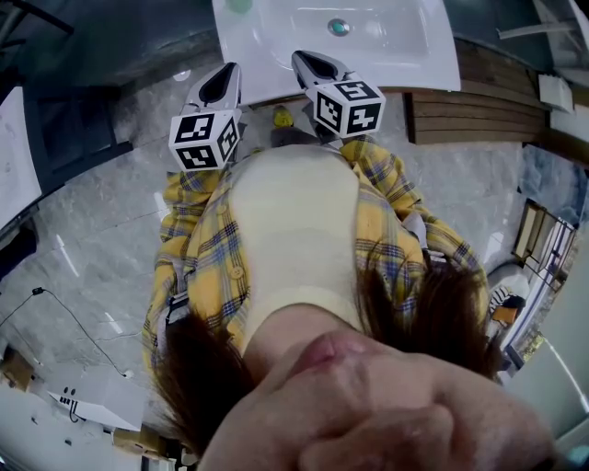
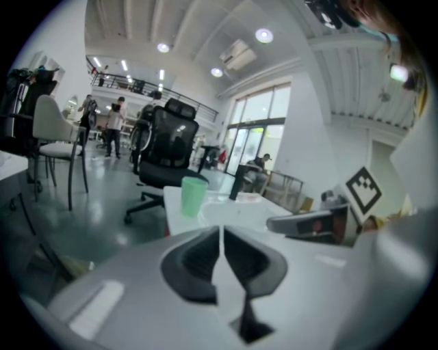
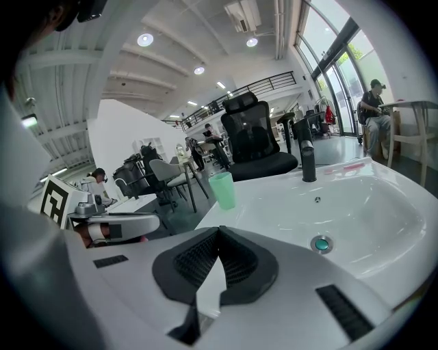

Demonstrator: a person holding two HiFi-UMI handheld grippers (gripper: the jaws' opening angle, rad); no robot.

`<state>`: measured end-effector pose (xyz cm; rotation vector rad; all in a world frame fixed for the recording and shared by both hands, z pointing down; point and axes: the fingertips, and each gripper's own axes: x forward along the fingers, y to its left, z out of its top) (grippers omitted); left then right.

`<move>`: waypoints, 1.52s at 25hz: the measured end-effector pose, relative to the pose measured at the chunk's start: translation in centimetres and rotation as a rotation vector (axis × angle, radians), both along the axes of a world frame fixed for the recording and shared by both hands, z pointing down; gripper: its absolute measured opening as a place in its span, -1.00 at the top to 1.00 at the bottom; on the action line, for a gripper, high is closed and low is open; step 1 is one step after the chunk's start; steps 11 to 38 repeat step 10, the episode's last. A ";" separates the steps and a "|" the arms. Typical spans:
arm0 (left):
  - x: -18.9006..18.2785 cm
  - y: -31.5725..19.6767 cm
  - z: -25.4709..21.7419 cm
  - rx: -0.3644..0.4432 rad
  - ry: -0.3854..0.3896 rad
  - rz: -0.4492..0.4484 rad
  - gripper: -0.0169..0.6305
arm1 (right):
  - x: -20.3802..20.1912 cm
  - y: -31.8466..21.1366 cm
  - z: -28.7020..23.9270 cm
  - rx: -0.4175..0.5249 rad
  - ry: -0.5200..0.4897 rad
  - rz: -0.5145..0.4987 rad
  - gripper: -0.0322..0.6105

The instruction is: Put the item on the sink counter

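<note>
A pale green cup stands upright on the white sink counter [image 1: 276, 78], at its far left corner [image 1: 239, 5]; it also shows in both gripper views [image 2: 194, 196] [image 3: 222, 190]. My left gripper [image 1: 220, 86] hovers at the counter's front edge, jaws shut with nothing between them [image 2: 221, 236]. My right gripper [image 1: 316, 65] reaches over the front of the basin, also shut and empty [image 3: 217, 238]. The cup stands well beyond both grippers. The basin drain [image 3: 321, 243] lies just past the right gripper, and the black faucet [image 3: 307, 160] stands behind it.
Wooden slatted shelving [image 1: 479, 106] runs to the right under the counter. A small yellow object [image 1: 282, 117] lies on the marble floor by the cabinet. A black office chair [image 2: 168, 147] and other chairs stand behind the sink, with people further back.
</note>
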<state>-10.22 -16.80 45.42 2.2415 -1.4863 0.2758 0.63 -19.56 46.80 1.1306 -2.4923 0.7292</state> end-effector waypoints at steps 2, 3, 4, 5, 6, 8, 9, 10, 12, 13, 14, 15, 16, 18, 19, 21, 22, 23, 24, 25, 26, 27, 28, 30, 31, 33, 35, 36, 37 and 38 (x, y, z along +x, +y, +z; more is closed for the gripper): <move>-0.1 -0.1 0.1 -0.003 -0.002 -0.008 0.89 | -0.1 -0.2 0.1 0.000 0.000 -0.005 0.86; -0.2 -0.1 0.2 -0.005 -0.003 -0.011 0.89 | -0.1 -0.2 0.1 0.000 0.001 -0.008 0.86; -0.2 -0.2 0.3 -0.006 -0.004 -0.015 0.89 | -0.2 -0.3 0.2 0.000 0.002 -0.011 0.86; -0.2 -0.2 0.4 -0.007 -0.004 -0.018 0.89 | -0.2 -0.5 0.3 0.000 0.004 -0.014 0.86; -0.2 -0.3 0.5 -0.008 -0.004 -0.021 0.89 | -0.2 -0.6 0.3 0.000 0.005 -0.017 0.86; -0.2 -0.6 0.6 -0.008 -0.004 -0.026 0.89 | -0.2 -1.0 0.4 0.001 0.006 -0.023 0.86; -0.1 -0.8 0.6 -0.008 -0.003 -0.029 0.89 | -0.2 -1.2 0.5 0.000 0.007 -0.026 0.86; -0.1 -1.0 0.7 -0.009 -0.003 -0.031 0.88 | -0.2 -1.3 0.5 0.000 0.007 -0.030 0.86; -0.1 -1.0 0.7 -0.009 -0.003 -0.031 0.88 | -0.2 -1.3 0.5 0.000 0.007 -0.030 0.86; -0.1 -1.0 0.7 -0.009 -0.003 -0.031 0.88 | -0.2 -1.3 0.5 0.000 0.007 -0.030 0.86; -0.1 -1.0 0.7 -0.009 -0.003 -0.031 0.88 | -0.2 -1.3 0.5 0.000 0.007 -0.030 0.86; -0.1 -1.0 0.7 -0.009 -0.003 -0.031 0.88 | -0.2 -1.3 0.5 0.000 0.007 -0.030 0.86; -0.1 -1.0 0.7 -0.009 -0.003 -0.031 0.88 | -0.2 -1.3 0.5 0.000 0.007 -0.030 0.86; -0.1 -1.0 0.7 -0.009 -0.003 -0.031 0.88 | -0.2 -1.3 0.5 0.000 0.007 -0.030 0.86; -0.1 -1.0 0.7 -0.009 -0.003 -0.031 0.88 | -0.2 -1.3 0.5 0.000 0.007 -0.030 0.86; -0.1 -1.0 0.7 -0.009 -0.003 -0.031 0.88 | -0.2 -1.3 0.5 0.000 0.007 -0.030 0.86; -0.1 -1.0 0.7 -0.009 -0.003 -0.031 0.88 | -0.2 -1.3 0.5 0.000 0.007 -0.030 0.86; -0.1 -1.0 0.7 -0.009 -0.003 -0.031 0.88 | -0.2 -1.3 0.5 0.000 0.007 -0.030 0.86; -0.1 -1.0 0.7 -0.009 -0.003 -0.031 0.88 | -0.2 -1.3 0.5 0.000 0.007 -0.030 0.86; -0.1 -1.0 0.7 -0.009 -0.003 -0.031 0.88 | -0.2 -1.3 0.5 0.000 0.007 -0.030 0.86; -0.1 -1.0 0.7 -0.009 -0.003 -0.031 0.88 | -0.2 -1.3 0.5 0.000 0.007 -0.030 0.86; -0.1 -1.0 0.7 -0.009 -0.003 -0.031 0.88 | -0.2 -1.3 0.5 0.000 0.007 -0.030 0.86; -0.1 -1.0 0.7 -0.009 -0.003 -0.031 0.88 | -0.2 -1.3 0.5 0.000 0.007 -0.030 0.86; -0.1 -1.0 0.7 -0.009 -0.003 -0.031 0.88 | -0.2 -1.3 0.5 0.000 0.007 -0.030 0.86; -0.1 -1.0 0.7 -0.009 -0.003 -0.031 0.88 | -0.2 -1.3 0.5 0.000 0.007 -0.030 0.86; -0.1 -1.0 0.7 -0.009 -0.003 -0.031 0.88 | -0.2 -1.3 0.5 0.000 0.007 -0.030 0.86; -0.1 -1.0 0.7 -0.009 -0.003 -0.031 0.88 | -0.2 -1.3 0.5 0.000 0.007 -0.030 0.86; -0.1 -1.0 0.7 -0.009 -0.003 -0.031 0.88 | -0.2 -1.3 0.5 0.000 0.007 -0.030 0.86; -0.1 -1.0 0.7 -0.009 -0.003 -0.031 0.88 | -0.2 -1.3 0.5 0.000 0.007 -0.030 0.86; -0.1 -1.0 0.7 -0.009 -0.003 -0.031 0.88 | -0.2 -1.3 0.5 0.000 0.007 -0.030 0.86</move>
